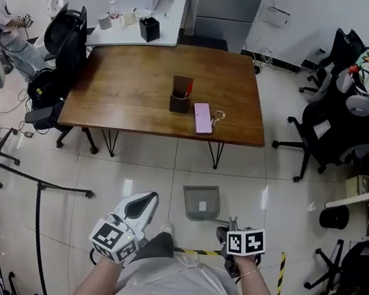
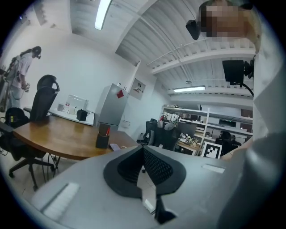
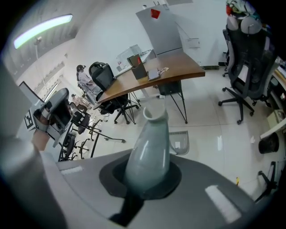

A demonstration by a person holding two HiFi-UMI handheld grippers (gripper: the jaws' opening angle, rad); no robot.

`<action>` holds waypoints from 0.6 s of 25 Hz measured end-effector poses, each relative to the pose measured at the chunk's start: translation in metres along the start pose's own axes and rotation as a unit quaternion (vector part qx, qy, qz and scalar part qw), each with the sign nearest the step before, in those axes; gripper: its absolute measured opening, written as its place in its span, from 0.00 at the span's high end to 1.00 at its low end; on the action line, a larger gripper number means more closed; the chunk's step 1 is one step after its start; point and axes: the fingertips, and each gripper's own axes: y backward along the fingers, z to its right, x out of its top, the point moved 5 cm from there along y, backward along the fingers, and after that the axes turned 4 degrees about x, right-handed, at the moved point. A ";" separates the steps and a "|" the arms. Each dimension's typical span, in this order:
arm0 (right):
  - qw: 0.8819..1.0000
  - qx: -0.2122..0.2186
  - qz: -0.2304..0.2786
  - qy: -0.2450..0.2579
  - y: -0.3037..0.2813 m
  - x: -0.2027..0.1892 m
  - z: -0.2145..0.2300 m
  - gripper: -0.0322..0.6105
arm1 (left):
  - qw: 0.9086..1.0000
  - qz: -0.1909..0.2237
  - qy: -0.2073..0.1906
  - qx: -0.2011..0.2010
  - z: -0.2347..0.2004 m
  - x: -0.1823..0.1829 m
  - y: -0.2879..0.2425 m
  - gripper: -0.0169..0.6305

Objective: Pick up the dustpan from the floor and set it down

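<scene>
Lying between left claw and right claw, both closed and empty, the dustpan touches neither.

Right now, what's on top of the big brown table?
On the brown table I see a dark pen holder with something red poking out, and a pink flat thing beside it. The holder's walls hide the rest of its inside.

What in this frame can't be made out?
Right gripper view: the pale tapered piece in the right gripper overlaps the dustpan; whether they join is unclear.
Head view: that gripper's jaws sit hidden under its marker cube.
Head view: the contents of the holder on the table are too small.
</scene>
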 end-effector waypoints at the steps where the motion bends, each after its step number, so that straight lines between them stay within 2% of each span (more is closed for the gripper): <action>1: 1.000 -0.004 -0.001 -0.004 -0.006 0.008 0.001 0.94 | 1.000 0.002 -0.001 -0.003 -0.010 0.006 -0.006 0.95; 5: 1.000 -0.017 0.000 -0.019 -0.034 0.035 0.014 0.94 | 1.000 -0.003 0.002 -0.003 -0.042 0.020 -0.026 0.95; 8: 0.999 -0.025 -0.006 -0.029 -0.056 0.046 0.029 0.94 | 1.000 -0.012 0.014 -0.004 -0.045 0.020 -0.035 0.95; 11: 0.999 -0.023 -0.009 -0.044 -0.080 0.060 0.044 0.94 | 1.000 -0.026 0.009 -0.004 -0.048 0.008 -0.043 0.95; 15: 0.998 -0.015 -0.020 -0.049 -0.108 0.079 0.062 0.94 | 0.999 -0.044 0.023 0.012 -0.054 -0.004 -0.051 0.95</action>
